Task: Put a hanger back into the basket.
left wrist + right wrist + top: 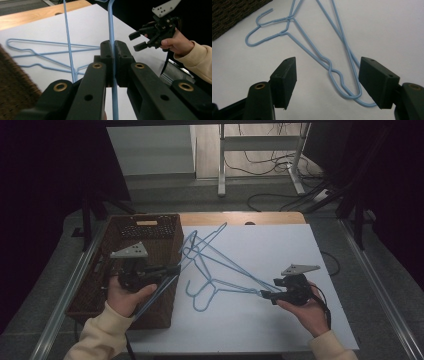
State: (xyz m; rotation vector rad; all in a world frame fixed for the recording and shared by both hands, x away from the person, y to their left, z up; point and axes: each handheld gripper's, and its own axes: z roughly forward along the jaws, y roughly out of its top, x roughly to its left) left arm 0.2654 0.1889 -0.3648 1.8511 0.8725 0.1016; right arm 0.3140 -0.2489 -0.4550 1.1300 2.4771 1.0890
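- Left gripper point(113, 62): jaws clamped tight on the thin blue rod of a wire hanger point(111, 30), the wire running straight up between the pads.
- Right gripper point(328, 82): jaws wide apart, nothing pressed between them; the bent shoulder ends of two more hangers point(337, 75) lying on the table in the gap, untouched by either pad.
- Held hanger seen from the high view: lifted at an angle, one end low over the basket's near corner, the rest slanting up across the table toward the far edge point(202, 242).
- Remaining hangers: flat on the white tabletop point(280, 245), hooks point(262, 32) pointing toward the basket, shoulders crossing and overlapping near the right gripper point(267, 295).
- Woven basket point(150, 227): brown, at the left edge of the table, under the left hand point(125, 292).
- Handling, as a judgement: light, stiff, springy wire; smooth coating, likely slippery in hard pads and prone to pivoting when gripped at a single point.
- Likely to snag, hooks and shoulders catching on one another when one is pulled free.
- Best hold: square across a straight run of the bottom bar or a shoulder, close to a bend to stop sliding; only one wire between the pads.
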